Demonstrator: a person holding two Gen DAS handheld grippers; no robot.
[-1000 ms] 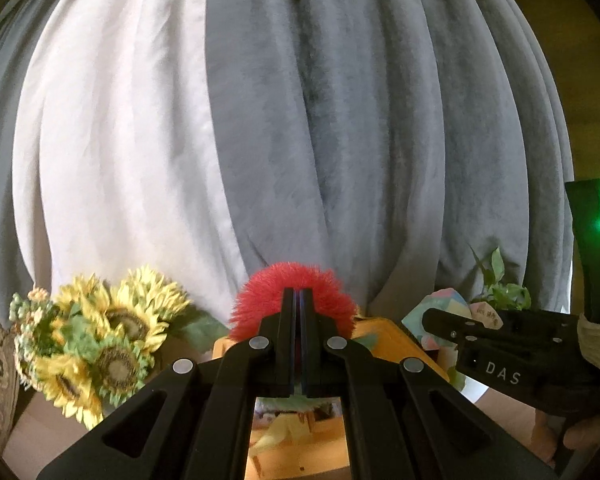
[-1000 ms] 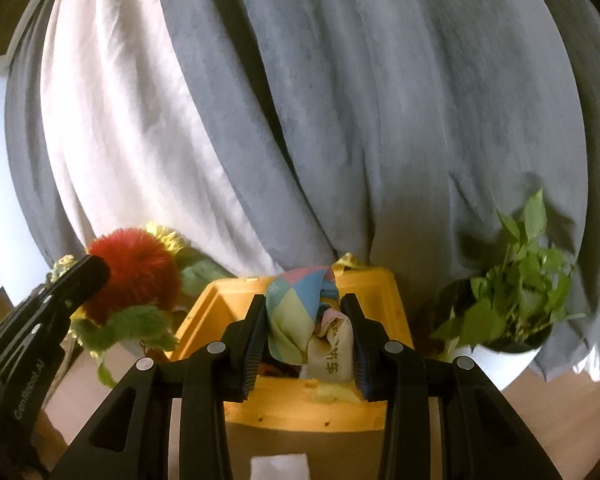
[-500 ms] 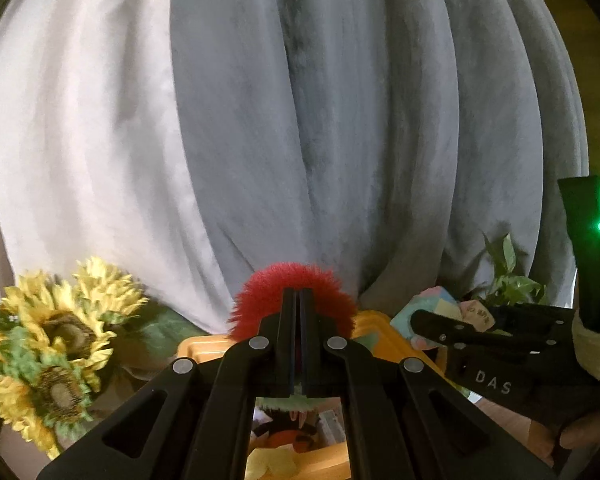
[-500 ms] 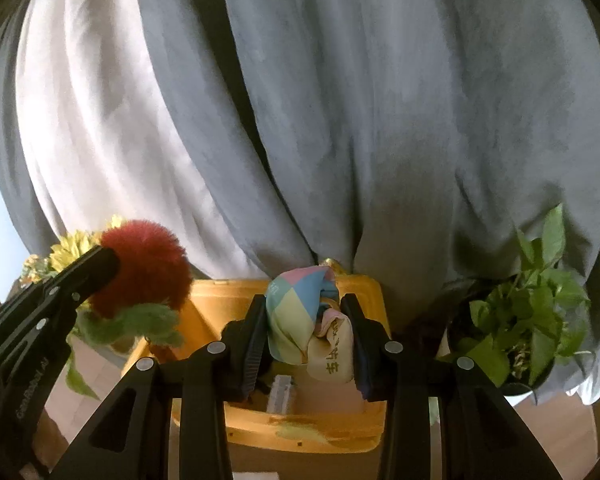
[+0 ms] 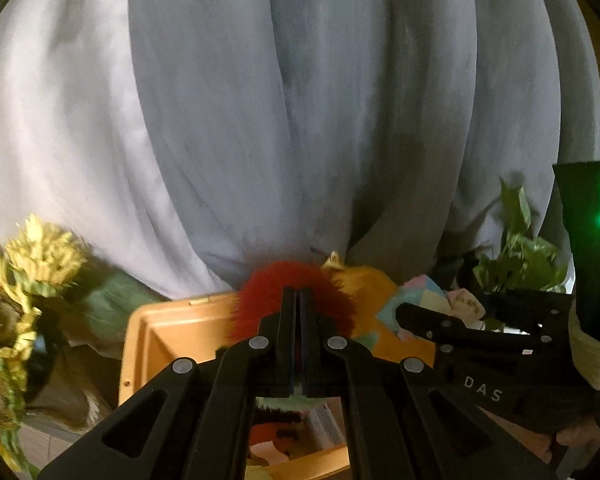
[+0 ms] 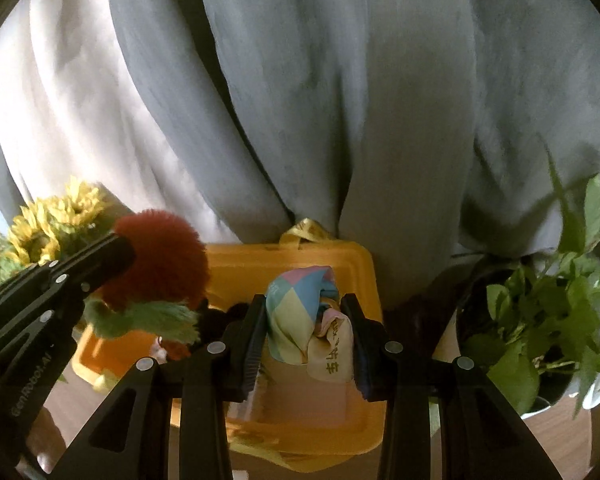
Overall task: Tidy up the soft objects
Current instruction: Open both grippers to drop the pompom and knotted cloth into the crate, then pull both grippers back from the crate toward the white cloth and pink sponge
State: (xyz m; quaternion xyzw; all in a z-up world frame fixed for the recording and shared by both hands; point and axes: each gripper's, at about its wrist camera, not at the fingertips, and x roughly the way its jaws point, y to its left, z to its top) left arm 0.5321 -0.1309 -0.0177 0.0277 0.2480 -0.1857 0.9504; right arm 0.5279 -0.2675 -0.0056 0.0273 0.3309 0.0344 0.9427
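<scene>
My left gripper (image 5: 298,300) is shut on a fuzzy red plush toy (image 5: 292,292) with green fringe, held over the left part of a yellow bin (image 5: 168,332). From the right wrist view the same red plush toy (image 6: 160,260) hangs at the left gripper (image 6: 120,252), above the yellow bin (image 6: 364,280). My right gripper (image 6: 306,320) is shut on a bundled pastel patchwork cloth (image 6: 300,312) with printed characters, over the bin's middle. The pastel cloth (image 5: 424,296) and right gripper (image 5: 404,312) also show at right in the left wrist view. Other soft items lie inside the bin.
Grey and white curtains (image 6: 300,100) hang right behind the bin. Artificial sunflowers (image 5: 24,280) stand to its left, a potted green plant (image 6: 548,312) to its right. A wooden surface (image 6: 556,440) lies below. A hand (image 5: 580,436) holds the right gripper.
Both grippers have moved forward and down toward the yellow bin with their soft items still held. The bin now looks larger and its inside shows more; the sunflowers slid left.
</scene>
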